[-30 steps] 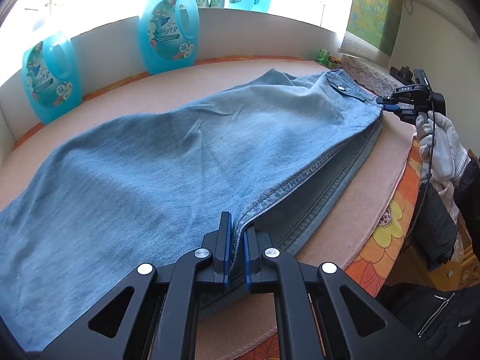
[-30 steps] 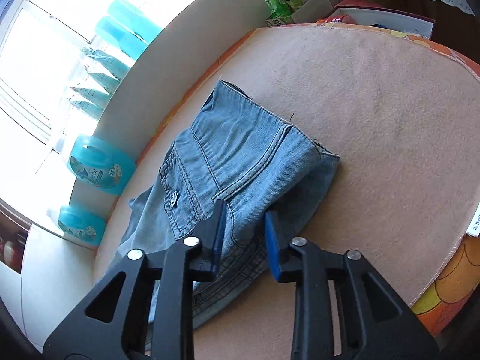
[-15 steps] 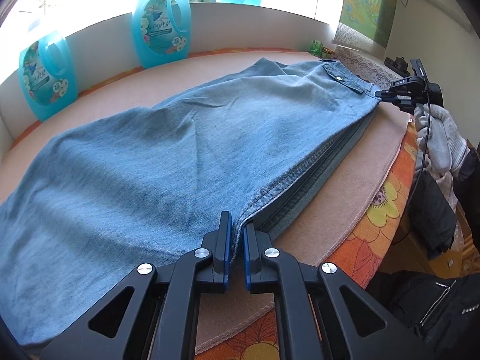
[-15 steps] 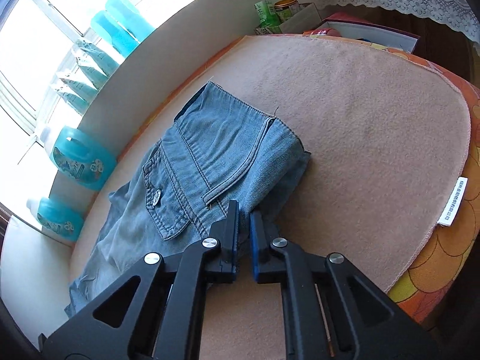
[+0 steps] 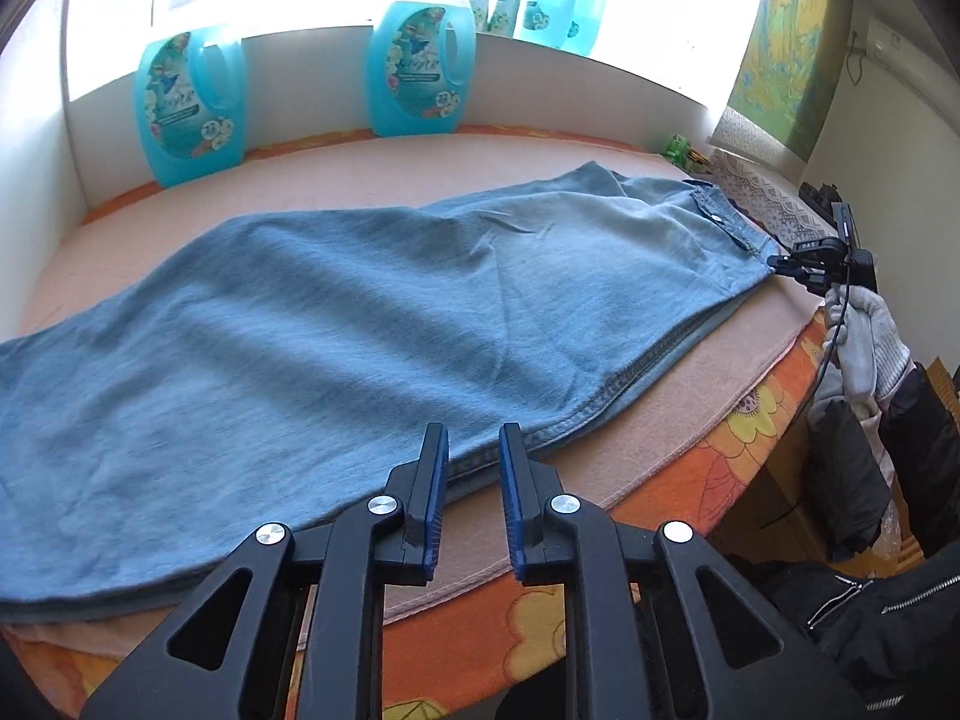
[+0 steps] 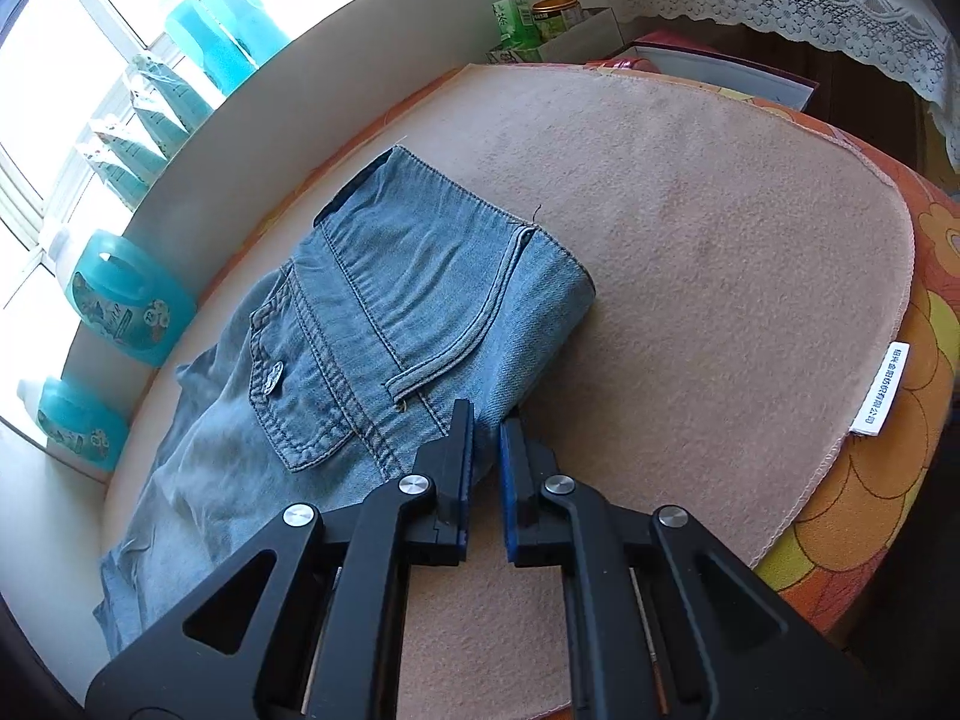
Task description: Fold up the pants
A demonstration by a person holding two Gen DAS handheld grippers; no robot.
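Blue detergent bottles on windowsill

Readable markings

Detergent bottle label shows "72"; white tag on the beige mat carries small, unreadable Chinese characters.

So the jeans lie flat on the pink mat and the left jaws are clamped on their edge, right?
Not quite. The left wrist view shows the left gripper open, its jaws apart and off the jeans. The jeans do lie flat on the pink mat.

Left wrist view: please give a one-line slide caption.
Open left gripper at the edge of jeans folded lengthwise on the table.
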